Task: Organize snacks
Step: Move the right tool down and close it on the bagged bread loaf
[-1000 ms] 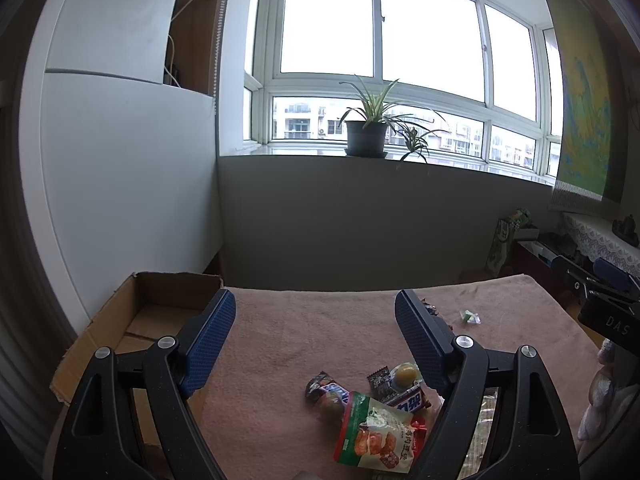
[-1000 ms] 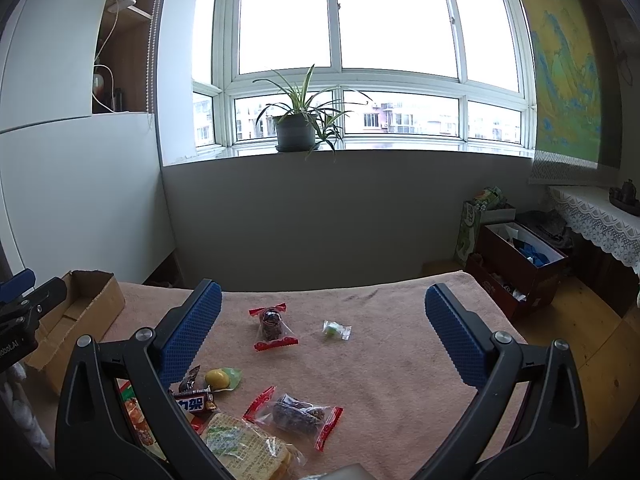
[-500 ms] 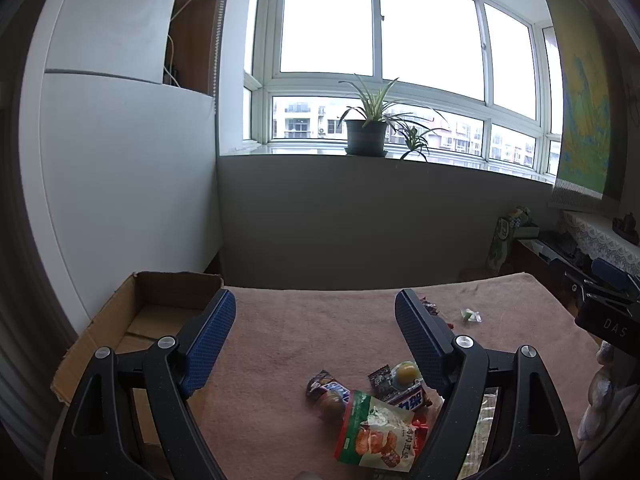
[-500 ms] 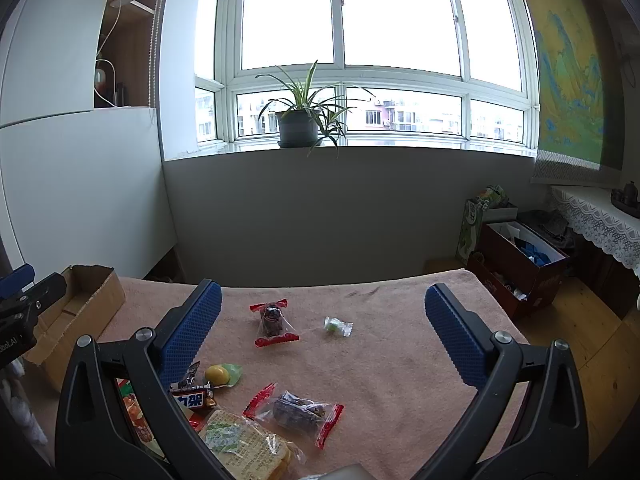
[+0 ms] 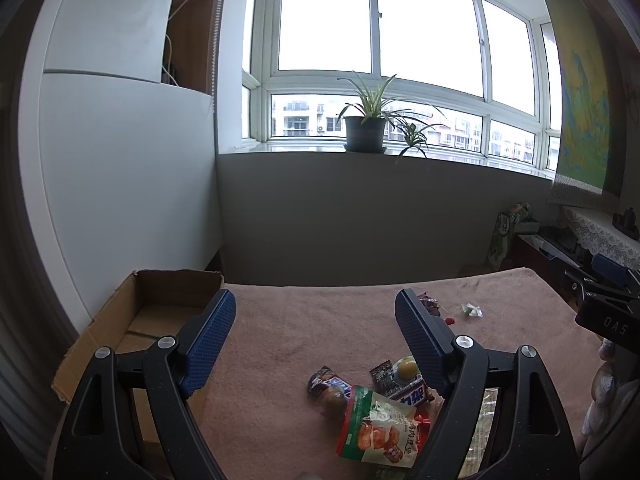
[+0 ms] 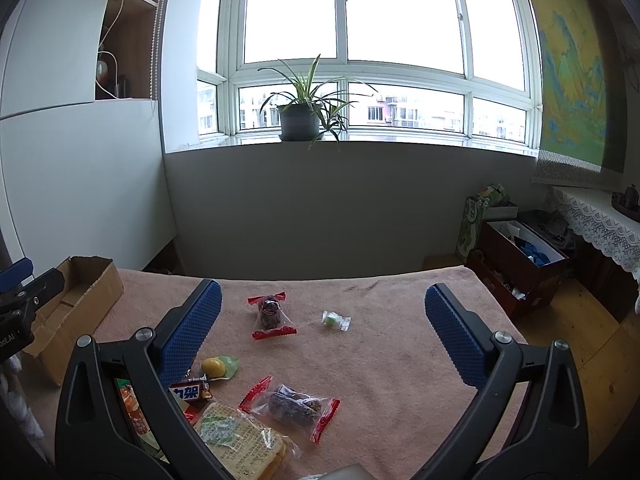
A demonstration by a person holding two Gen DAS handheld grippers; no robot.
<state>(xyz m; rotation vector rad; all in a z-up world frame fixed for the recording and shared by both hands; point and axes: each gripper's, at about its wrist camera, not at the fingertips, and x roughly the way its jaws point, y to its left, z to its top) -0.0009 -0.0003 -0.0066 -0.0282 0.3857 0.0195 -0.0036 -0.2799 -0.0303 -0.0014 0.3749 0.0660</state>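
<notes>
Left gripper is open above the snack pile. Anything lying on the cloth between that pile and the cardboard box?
Nothing visible. From the snack pile to the cardboard box, the pink cloth is bare. The open left gripper holds nothing. Only the box's near wall rises at the cloth's edge.

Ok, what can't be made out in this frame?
- Box floor: left view, near part behind the left tool.
- Green packet: right view, mostly behind the right tool.
- Pale wrapper: right view, cut by bottom edge.
- Small candy: too small to identify.
</notes>
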